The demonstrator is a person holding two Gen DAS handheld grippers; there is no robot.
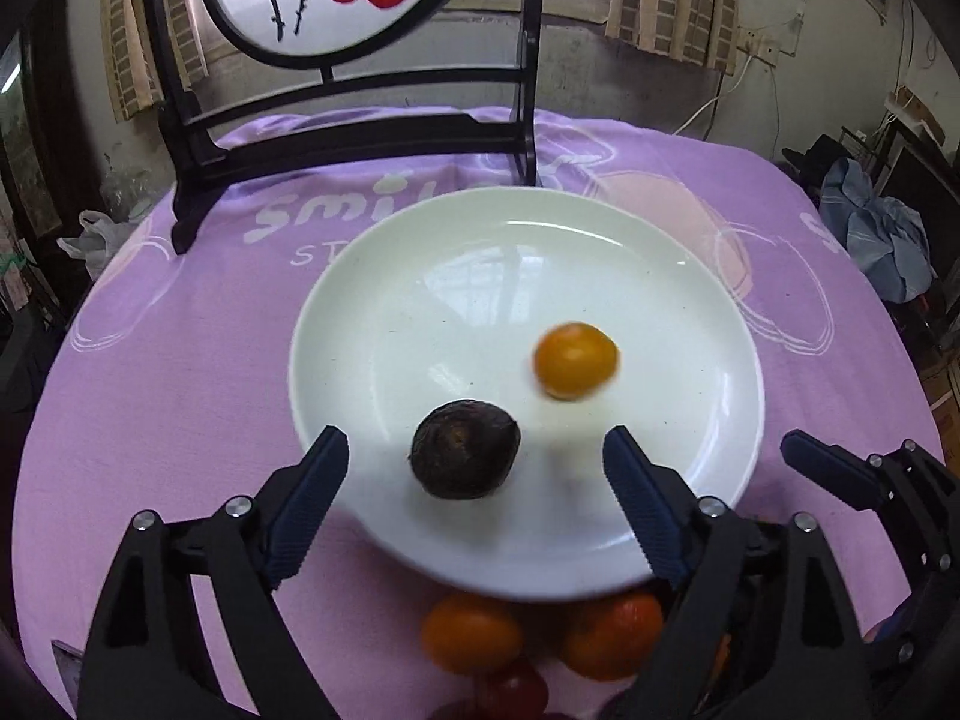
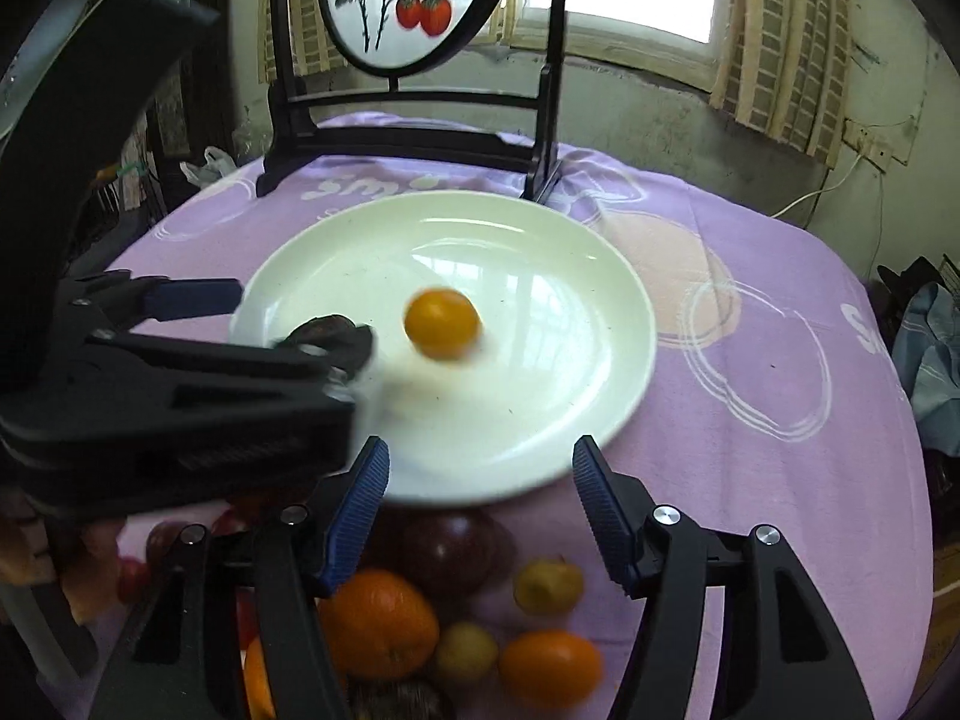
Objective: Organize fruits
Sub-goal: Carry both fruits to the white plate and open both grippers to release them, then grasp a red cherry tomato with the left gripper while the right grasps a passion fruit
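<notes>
White glazed plate (image 1: 690, 276) on a lilac printed tablecloth (image 1: 180, 360), ahead of both claws. Left gripper (image 1: 474, 456) spread wide, holding nothing; a dark wrinkled fruit (image 1: 465, 450) — passion fruit, likely — lies on the plate between its fingertips, untouched by either as far as I can tell. A small orange-yellow fruit (image 1: 575, 361), blurred and perhaps rolling, sits on the plate beyond the left claw's right finger. Right gripper (image 2: 480, 468) also spread and empty, tips over the near rim.

Step in hand, as I judge it: fruit has landed on the plate, next one to be fetched from the loose pile (image 2: 450, 630) beneath and behind the right claw's fingers. To do it well — let the yellow one settle before adding more, back the left claw off without nudging the dark fruit, and set the next piece down low, not drop it.

Count: plate, one; fruits on it, two. In the pile, right wrist view: two clear oranges with a sliver of a third at the left finger, two small yellowish fruits, one large dark purple one, some reddish ones partly hidden — total uncertain.
</notes>
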